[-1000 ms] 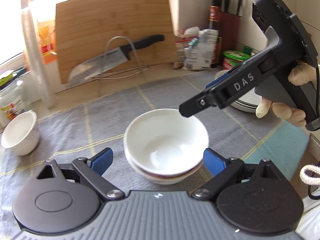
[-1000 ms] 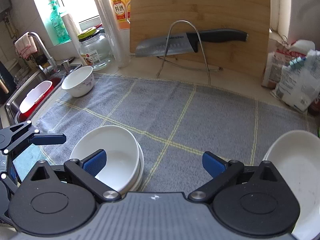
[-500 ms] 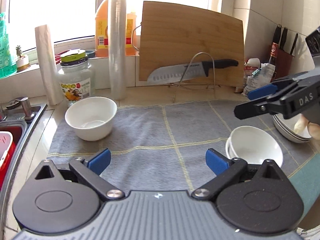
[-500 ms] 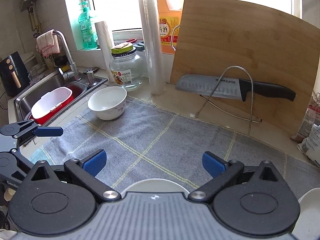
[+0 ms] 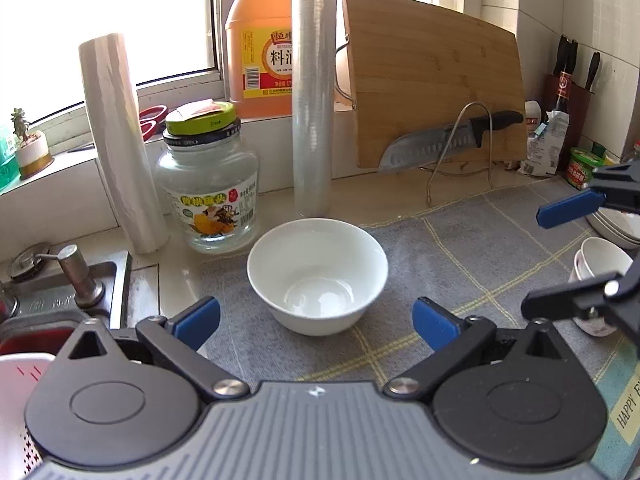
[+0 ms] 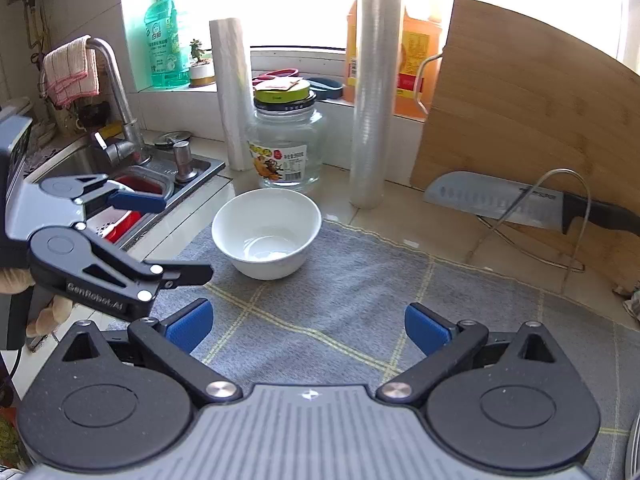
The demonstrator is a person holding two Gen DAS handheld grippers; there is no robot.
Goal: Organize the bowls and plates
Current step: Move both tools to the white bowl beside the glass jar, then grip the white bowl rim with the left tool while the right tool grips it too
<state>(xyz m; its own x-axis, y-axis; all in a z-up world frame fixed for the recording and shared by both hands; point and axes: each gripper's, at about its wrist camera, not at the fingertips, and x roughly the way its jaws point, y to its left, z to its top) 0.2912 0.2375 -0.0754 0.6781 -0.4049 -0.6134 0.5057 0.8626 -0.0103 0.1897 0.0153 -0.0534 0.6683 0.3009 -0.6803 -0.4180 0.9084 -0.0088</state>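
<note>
Now the white bowl (image 5: 317,276) sits on the grey mat (image 5: 460,248) near the glass jar (image 5: 208,184); left hand-held gripper (image 5: 316,320) is opening, nothing between its pads, and right hand-held gripper (image 6: 306,326) is released, empty.

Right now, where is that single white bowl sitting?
The white bowl stands alone at the grey mat's corner nearest the sink, just in front of the glass jar and the tall film roll.

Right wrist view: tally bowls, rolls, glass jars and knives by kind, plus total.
Bowls: 1
Rolls: 2
Glass jars: 1
Knives: 1
Total: 5
</note>
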